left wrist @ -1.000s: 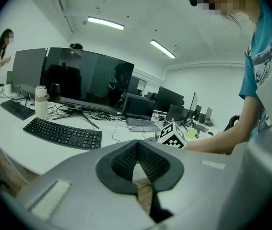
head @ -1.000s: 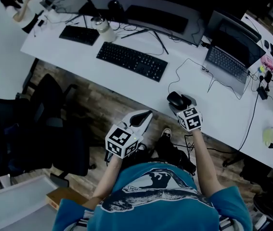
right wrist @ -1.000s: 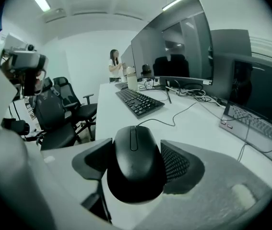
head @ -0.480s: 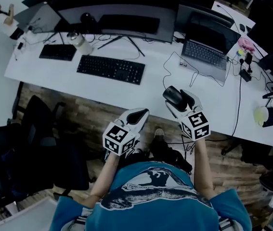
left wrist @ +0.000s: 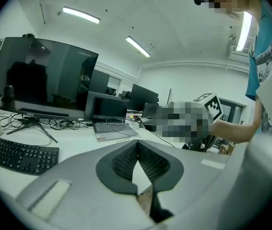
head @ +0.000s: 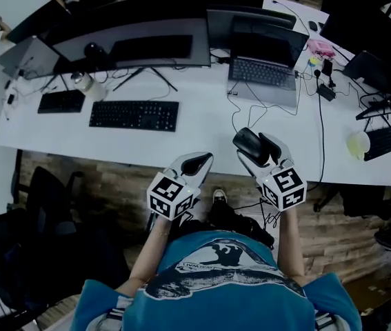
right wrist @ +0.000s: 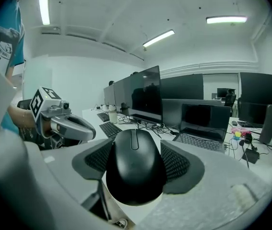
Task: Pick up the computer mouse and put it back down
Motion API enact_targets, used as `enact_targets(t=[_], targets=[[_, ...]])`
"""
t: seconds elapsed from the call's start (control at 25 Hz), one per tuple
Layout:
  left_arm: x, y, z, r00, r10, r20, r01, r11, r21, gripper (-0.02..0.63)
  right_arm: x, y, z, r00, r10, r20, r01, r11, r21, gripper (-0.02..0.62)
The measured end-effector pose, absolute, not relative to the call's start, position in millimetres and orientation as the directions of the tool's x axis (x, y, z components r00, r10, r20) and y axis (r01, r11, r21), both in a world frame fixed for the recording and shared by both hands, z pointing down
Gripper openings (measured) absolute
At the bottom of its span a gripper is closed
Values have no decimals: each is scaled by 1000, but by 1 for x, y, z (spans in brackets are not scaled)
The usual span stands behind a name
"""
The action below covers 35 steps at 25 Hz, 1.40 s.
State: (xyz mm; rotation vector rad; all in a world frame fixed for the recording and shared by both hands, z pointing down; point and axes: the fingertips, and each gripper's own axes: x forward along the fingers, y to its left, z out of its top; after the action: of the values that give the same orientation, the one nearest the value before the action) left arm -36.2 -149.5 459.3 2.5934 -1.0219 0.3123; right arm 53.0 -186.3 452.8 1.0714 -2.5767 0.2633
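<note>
– White desk (head: 202, 133), left to right. What's on it?
– Small black keyboard (head: 61, 101) far left, pale bottle (head: 88, 86) just behind it to the right, full-size keyboard (head: 134, 115) next. Wide monitor (head: 147, 19) stands behind all three. Open laptop (head: 264, 67) right of centre. Pale round thing (head: 358, 144) near the right end, can't tell what.
– Your left tool?
– My left gripper (left wrist: 138, 142): pad tips (left wrist: 125, 162) touching, nothing between them. Empty. It hangs off the near desk edge, over the wood floor (head: 112, 174), nose toward the desk and tipped a little down. Its marker cube (head: 171, 197) faces up at my head camera.
– Right one?
– My right gripper (right wrist: 136, 152): jaws spread wide, both ribbed pads (right wrist: 175, 163) pressed on the flanks of the black computer mouse (head: 250, 145). Solid hold. Mouse top faces my gripper camera, wheel end pointing away from me.
– So where's the mouse exactly?
– In the air, clear of the desk top, over the near edge, in front of the laptop. Clamped between the pads, roughly level. Left gripper sits just beside it on the left, apart, no contact.
</note>
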Motion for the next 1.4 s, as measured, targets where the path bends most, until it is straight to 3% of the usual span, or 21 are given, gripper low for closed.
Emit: enact_targets(t=[0.52, 1.4], targets=[[-1, -169, 455, 734, -597, 323, -670, -714, 204, 15, 127, -216, 479, -564, -714, 414, -795, 605, -39, 311], [12, -186, 459, 759, -550, 349, -633, -748, 197, 15, 234, -271, 631, -324, -695, 642, -909, 417, -7, 311]])
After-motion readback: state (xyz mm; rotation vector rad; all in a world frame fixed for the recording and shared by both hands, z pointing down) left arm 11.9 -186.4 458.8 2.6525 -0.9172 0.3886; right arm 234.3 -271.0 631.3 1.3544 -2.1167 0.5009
